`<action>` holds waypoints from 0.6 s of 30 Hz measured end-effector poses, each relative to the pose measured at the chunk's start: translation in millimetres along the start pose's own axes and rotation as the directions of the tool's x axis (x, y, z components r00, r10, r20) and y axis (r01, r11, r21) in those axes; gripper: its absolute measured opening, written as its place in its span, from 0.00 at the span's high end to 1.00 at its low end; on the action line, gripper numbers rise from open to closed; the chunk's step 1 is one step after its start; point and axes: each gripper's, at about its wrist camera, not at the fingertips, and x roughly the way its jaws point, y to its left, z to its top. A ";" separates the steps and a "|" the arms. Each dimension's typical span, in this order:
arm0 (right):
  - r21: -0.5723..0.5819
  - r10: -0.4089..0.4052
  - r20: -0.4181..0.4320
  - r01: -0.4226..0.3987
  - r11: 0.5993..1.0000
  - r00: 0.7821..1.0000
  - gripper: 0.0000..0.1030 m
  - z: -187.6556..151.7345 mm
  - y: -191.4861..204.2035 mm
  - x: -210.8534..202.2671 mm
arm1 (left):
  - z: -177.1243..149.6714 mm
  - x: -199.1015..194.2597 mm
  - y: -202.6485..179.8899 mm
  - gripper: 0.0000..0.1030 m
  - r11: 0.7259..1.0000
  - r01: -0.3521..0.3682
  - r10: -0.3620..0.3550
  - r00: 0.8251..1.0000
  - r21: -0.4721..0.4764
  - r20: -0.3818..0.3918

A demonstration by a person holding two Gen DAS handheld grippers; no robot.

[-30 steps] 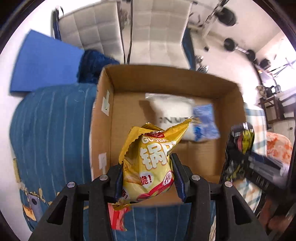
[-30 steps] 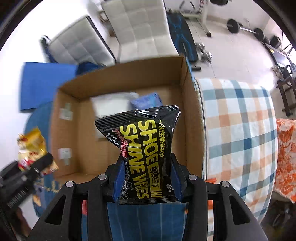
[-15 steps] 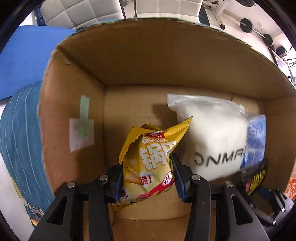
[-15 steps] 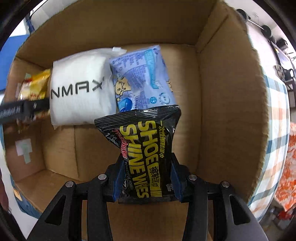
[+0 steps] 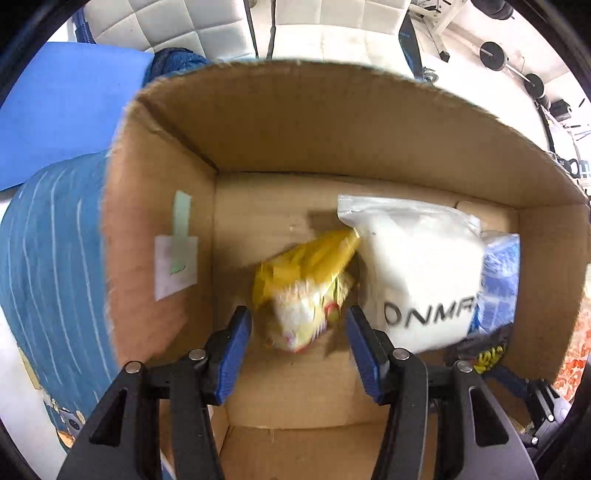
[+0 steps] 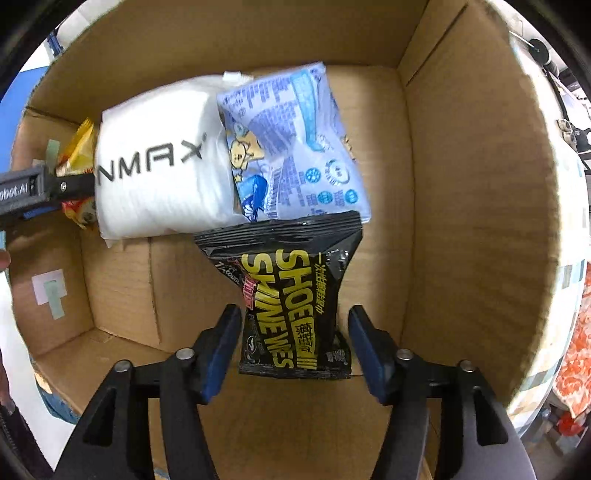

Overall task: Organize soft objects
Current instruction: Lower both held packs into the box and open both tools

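Observation:
Both grippers are inside a cardboard box [image 5: 332, 122] [image 6: 480, 184]. My left gripper [image 5: 299, 343] is open; the yellow snack bag [image 5: 306, 284], blurred, lies free between and beyond its fingers, beside a white pouch [image 5: 417, 266]. My right gripper [image 6: 293, 339] is open; the black shoe-wipes pack [image 6: 291, 295] sits loose between its fingers on the box floor, below a blue wipes pack [image 6: 291, 147]. The white pouch [image 6: 159, 162] and yellow bag [image 6: 75, 155] also show in the right wrist view.
The box stands on a blue striped cloth [image 5: 48, 258]. A blue mat [image 5: 66, 107] and white padded chairs [image 5: 177, 26] lie behind it. A checked cloth [image 6: 569, 295] is to the right of the box.
Both grippers have opened inside the box. The yellow bag has dropped out of the left one, and the black pack has come free of the right one.

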 end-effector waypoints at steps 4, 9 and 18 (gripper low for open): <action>-0.022 0.000 0.027 0.001 1.000 1.000 0.38 -4.7 4.7 -22.7 | -19.8 -20.0 4.0 0.51 1.000 0.015 -0.015 0.999 -0.006 0.034; -0.051 -0.017 0.101 0.023 0.998 0.995 0.27 -19.0 10.9 -53.4 | -51.2 -55.9 7.3 0.44 1.000 0.027 -0.026 0.991 -0.010 0.128; -0.055 -0.019 0.221 0.032 0.998 0.975 0.00 -51.3 13.8 -95.4 | -110.4 -106.1 7.5 0.11 0.999 0.004 0.006 0.955 -0.034 0.295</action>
